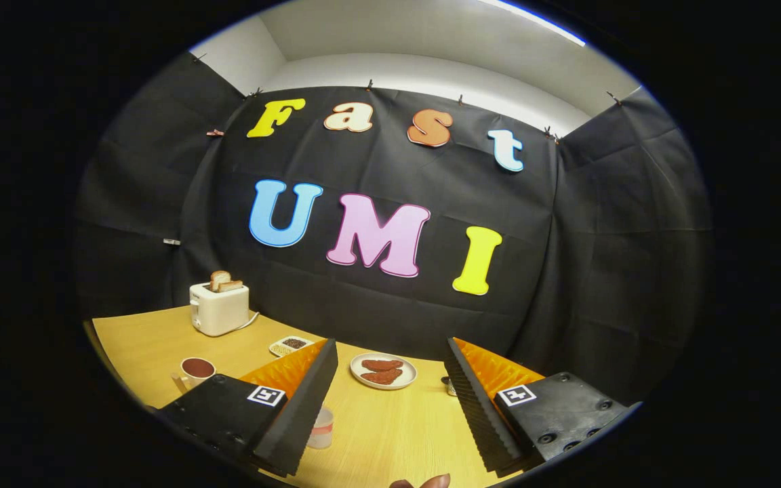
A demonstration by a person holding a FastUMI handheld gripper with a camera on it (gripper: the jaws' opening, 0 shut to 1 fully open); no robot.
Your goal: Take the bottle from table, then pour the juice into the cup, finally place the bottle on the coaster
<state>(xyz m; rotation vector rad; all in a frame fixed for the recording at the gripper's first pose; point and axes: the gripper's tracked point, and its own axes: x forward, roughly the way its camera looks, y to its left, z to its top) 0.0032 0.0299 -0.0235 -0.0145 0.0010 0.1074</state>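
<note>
- Gripper spread wide at lower centre of the frame, nothing between its fingers, above the wooden table.
- Clear cup sits low, tucked against the left finger.
- Plate of reddish patties beyond the fingers.
- Toaster with bread at left; mug below it.
- Bottle and coaster: cannot tell.
</note>
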